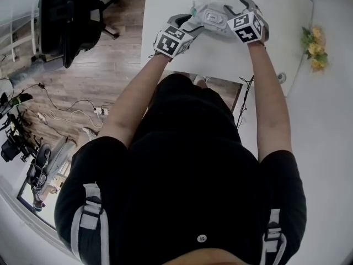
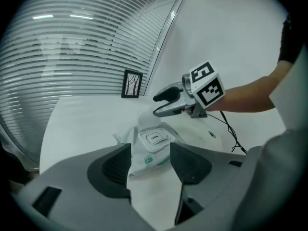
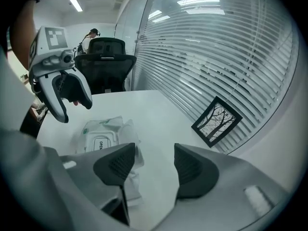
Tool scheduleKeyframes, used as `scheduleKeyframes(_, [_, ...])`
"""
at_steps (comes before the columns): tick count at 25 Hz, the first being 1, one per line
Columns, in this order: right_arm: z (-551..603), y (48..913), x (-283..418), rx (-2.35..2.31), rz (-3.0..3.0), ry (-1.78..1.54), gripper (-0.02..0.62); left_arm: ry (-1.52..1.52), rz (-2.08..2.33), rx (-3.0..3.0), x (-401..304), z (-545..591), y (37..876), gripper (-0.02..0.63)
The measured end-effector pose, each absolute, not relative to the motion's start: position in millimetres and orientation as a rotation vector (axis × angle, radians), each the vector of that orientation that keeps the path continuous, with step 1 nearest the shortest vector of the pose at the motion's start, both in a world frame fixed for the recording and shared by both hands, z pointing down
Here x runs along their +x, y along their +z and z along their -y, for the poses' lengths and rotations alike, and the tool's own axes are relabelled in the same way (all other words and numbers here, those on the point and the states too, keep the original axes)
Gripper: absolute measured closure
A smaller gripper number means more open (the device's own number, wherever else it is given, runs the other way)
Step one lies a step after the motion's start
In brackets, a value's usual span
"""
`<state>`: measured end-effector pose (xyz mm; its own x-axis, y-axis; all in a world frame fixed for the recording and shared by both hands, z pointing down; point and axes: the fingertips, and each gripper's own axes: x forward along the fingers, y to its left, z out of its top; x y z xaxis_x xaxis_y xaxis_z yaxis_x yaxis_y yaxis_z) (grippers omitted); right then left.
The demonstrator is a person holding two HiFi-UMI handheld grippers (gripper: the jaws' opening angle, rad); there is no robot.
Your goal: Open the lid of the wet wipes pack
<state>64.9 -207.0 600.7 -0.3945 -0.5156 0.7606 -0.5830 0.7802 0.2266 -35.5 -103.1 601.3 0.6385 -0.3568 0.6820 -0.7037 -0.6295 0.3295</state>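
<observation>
Just ahead of left gripper (image 2: 150,161) — wipes pack (image 2: 144,163), lid (image 2: 154,138) shut.

- My left gripper (image 2: 150,161) tilts downward, jaws standing apart.
- My right gripper (image 3: 153,165) tilts down likewise, jaws spread wide.
- My left arm (image 1: 132,101) and right arm (image 1: 270,98) stretch forward, the grippers near each other.

Open tabletop (image 1: 176,10) lies all round the wipes pack (image 2: 153,146); a picture frame (image 3: 216,121) stands well beyond it.
</observation>
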Motion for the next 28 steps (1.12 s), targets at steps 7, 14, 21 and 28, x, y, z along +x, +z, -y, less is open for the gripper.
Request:
scheduleKeyframes(7, [193,579,61,0.847,2.139,0.155,0.328,0.628,0.854,2.357,-41,106,552,0.353])
scheduleKeyframes(14, [175,532,63,0.914,2.248,0.207,0.328,0.538,0.886,2.459,-40,101,497,0.354])
scheduleKeyframes(21, [145,452,67,1.007,2.46,0.269,0.333,0.389,0.932,2.588,-35,91,429,0.364])
scheduleKeyframes(28, [112,380,70,1.054,2.66,0.261,0.402,0.299,0.968,2.67,-29,83,378,0.405])
